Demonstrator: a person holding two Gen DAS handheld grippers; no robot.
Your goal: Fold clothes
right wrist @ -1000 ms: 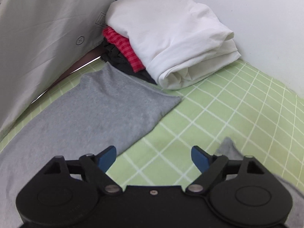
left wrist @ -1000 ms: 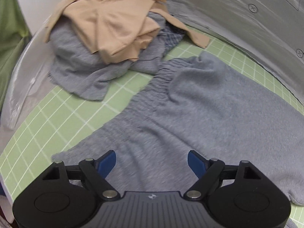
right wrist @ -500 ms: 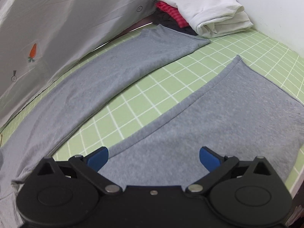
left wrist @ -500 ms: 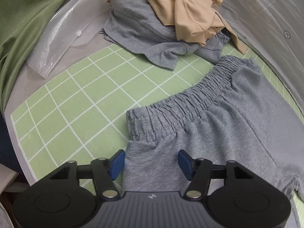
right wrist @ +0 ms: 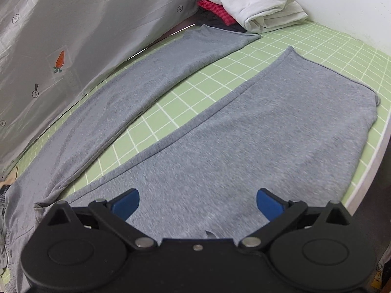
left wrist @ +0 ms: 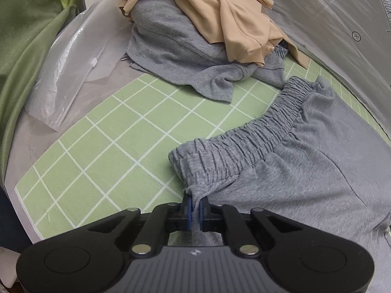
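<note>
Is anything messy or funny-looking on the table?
Mostly the pile at the mat's far corner: a tan garment dumped crumpled on rumpled grey clothes, not folded. The grey pants lie flat with legs spread; only the waistband corner is bunched where the left gripper pinches it. The right gripper hangs open.

Grey sweatpants lie on a green, white-gridded mat.

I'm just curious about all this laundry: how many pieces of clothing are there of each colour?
Grey: 2, the sweatpants and a garment in the heap
Tan: 1, a garment on that heap
White: 1, folded
Red check: 1
Dark: 1, mostly hidden
Total: 6 that I can tell apart
</note>
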